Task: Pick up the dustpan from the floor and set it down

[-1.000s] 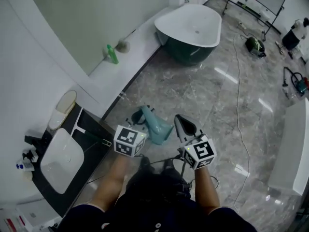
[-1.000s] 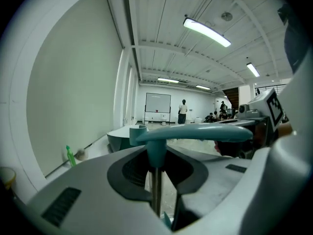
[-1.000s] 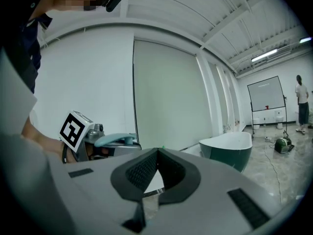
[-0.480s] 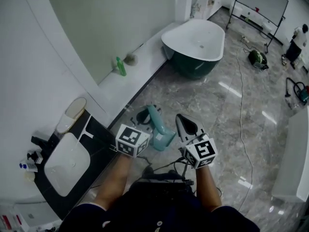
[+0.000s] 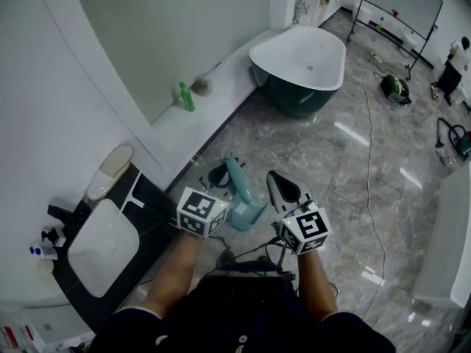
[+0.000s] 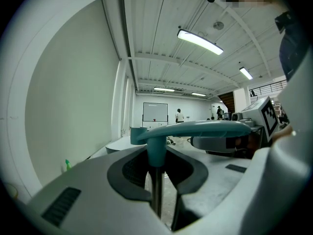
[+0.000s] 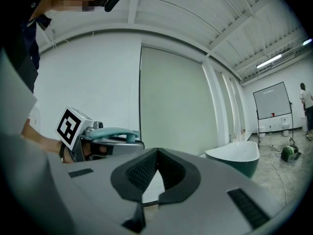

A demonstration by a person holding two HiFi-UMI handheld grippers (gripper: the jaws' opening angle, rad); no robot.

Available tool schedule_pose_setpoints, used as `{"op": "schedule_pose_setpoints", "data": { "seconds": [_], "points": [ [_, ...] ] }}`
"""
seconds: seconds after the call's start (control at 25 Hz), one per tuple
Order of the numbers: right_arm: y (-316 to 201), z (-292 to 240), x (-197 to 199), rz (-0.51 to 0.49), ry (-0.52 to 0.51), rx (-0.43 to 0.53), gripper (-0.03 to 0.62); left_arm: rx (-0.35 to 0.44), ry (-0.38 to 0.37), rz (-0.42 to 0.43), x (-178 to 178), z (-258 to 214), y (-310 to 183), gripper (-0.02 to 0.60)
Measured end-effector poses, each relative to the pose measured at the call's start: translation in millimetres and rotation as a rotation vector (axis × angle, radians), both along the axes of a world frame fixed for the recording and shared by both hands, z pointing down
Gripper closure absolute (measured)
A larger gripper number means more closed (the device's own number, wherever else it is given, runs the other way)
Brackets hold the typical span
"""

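Note:
The teal dustpan (image 5: 241, 197) hangs above the marble floor in the head view, held by my left gripper (image 5: 221, 176). In the left gripper view the jaws are shut on the upright post (image 6: 156, 153) of the dustpan, and its long teal handle (image 6: 200, 129) runs across to the right above them. My right gripper (image 5: 282, 186) is beside it to the right, apart from the dustpan, with its pads (image 7: 146, 168) meeting at the tip and nothing between them. From the right gripper view the left gripper (image 7: 93, 143) and the teal handle (image 7: 113, 132) show at the left.
A green and white bathtub (image 5: 298, 61) stands ahead by the wall. A green bottle (image 5: 188, 96) is on the white ledge. A white sink (image 5: 96, 245) in a dark counter lies at lower left. A cable (image 5: 368, 145) runs over the floor at right, towards a whiteboard (image 5: 401, 2).
Both grippers have risen a little, and the dustpan has come up with the left one. The dustpan's handle now points more towards the bathtub.

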State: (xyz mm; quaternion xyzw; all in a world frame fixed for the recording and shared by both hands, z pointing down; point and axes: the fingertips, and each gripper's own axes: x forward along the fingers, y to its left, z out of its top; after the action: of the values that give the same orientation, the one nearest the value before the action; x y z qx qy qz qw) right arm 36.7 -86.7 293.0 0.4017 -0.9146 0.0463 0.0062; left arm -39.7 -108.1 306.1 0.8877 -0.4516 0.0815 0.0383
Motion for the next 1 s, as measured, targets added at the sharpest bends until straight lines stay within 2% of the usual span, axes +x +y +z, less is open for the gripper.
{"op": "schedule_pose_setpoints", "data": {
  "seconds": [0.28,0.52,1.0],
  "points": [
    [-2.2,15.2,2.0,0.011,0.011,-0.036,0.588,-0.044,-0.013,-0.010,-0.6,24.7,-6.0,0.494],
    [-10.7,36.5,6.0,0.022,0.031,-0.078,0.588,-0.094,-0.042,-0.028,-1.9,64.9,-19.0,0.494],
    [-28.4,107.2,23.9,0.075,0.126,-0.255,0.588,-0.284,-0.074,-0.087,-7.6,189.2,-75.0,0.494]
  ]
}}
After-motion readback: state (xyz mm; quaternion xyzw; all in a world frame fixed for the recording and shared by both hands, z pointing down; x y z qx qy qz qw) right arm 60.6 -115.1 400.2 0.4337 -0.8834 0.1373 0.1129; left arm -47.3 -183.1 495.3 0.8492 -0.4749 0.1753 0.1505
